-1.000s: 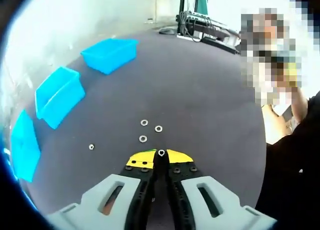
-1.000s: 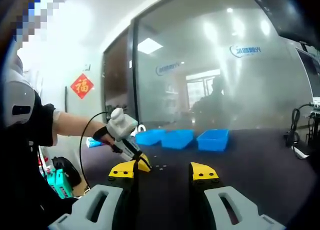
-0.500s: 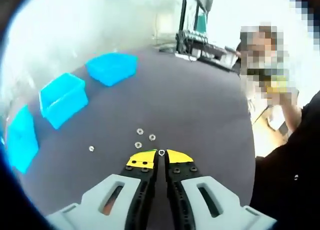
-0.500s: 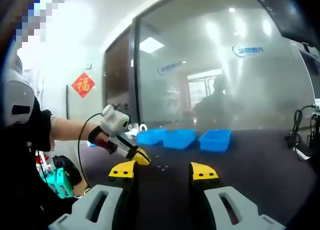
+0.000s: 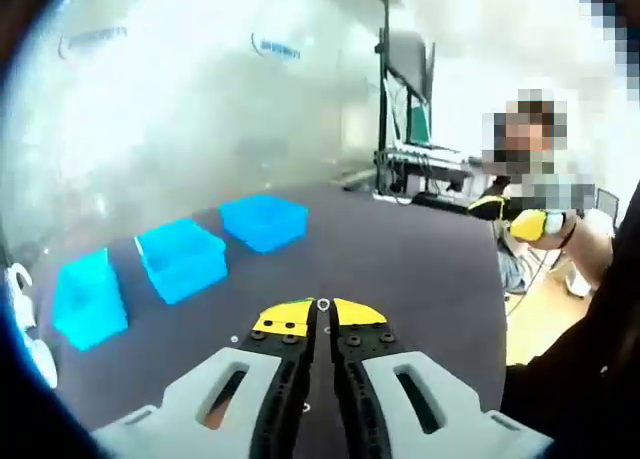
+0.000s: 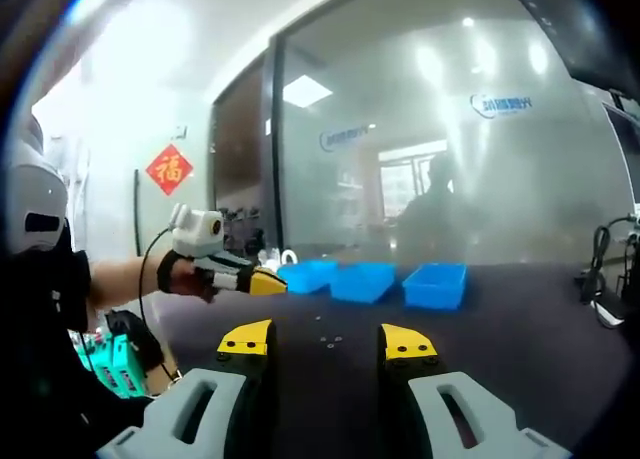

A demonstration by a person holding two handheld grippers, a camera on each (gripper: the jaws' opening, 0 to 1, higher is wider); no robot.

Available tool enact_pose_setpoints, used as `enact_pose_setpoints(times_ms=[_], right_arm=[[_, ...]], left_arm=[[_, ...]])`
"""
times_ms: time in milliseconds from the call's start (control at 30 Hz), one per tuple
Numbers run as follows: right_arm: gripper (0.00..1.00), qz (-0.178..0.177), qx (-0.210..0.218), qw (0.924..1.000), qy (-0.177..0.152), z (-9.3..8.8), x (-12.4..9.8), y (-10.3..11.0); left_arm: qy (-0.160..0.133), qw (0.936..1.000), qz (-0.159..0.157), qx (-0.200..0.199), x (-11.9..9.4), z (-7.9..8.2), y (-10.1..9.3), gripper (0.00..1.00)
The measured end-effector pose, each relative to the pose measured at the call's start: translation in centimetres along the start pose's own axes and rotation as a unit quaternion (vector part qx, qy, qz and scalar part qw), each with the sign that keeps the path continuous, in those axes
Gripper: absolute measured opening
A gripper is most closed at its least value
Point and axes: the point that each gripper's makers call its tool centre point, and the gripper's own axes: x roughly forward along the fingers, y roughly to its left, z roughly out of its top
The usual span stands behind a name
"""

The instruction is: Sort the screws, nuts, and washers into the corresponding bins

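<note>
Three blue bins (image 5: 183, 259) in a row; nut (image 5: 323, 304) pinched in left tool (image 5: 322, 312)

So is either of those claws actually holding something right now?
The left gripper is shut on a small nut, pinched at the very tips of its fingers. The right gripper is open, holding nothing.

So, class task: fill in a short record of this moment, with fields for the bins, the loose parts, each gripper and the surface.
bins: three blue bins in a row, apart
loose parts: small washers on the table
left gripper: shut on a small ring-shaped part, raised above the table
right gripper: open, holding nothing
surface: dark table
</note>
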Motion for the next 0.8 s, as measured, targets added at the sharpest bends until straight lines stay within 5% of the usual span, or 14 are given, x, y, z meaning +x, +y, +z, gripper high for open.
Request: enact_pose_setpoints(times_ms=[133, 367, 800], right_arm=[[0.36, 0.002, -0.001, 1.0, 0.0, 0.1, 0.3, 0.3], [0.36, 0.007, -0.006, 1.0, -0.001, 0.6, 0.5, 0.6], [0.36, 0.011, -0.009, 0.9999, 0.0, 0.7, 0.9, 0.8]], left_arm=[[-0.04, 0.9984, 0.009, -0.039, -1.1, 0.9, -0.2, 0.06], [-0.073, 0.995, 0.045, -0.051, -2.7, 1.2, 0.9, 0.06], [-0.089, 0.9891, 0.111, -0.039, -3.9, 1.8, 6.1, 0.06]])
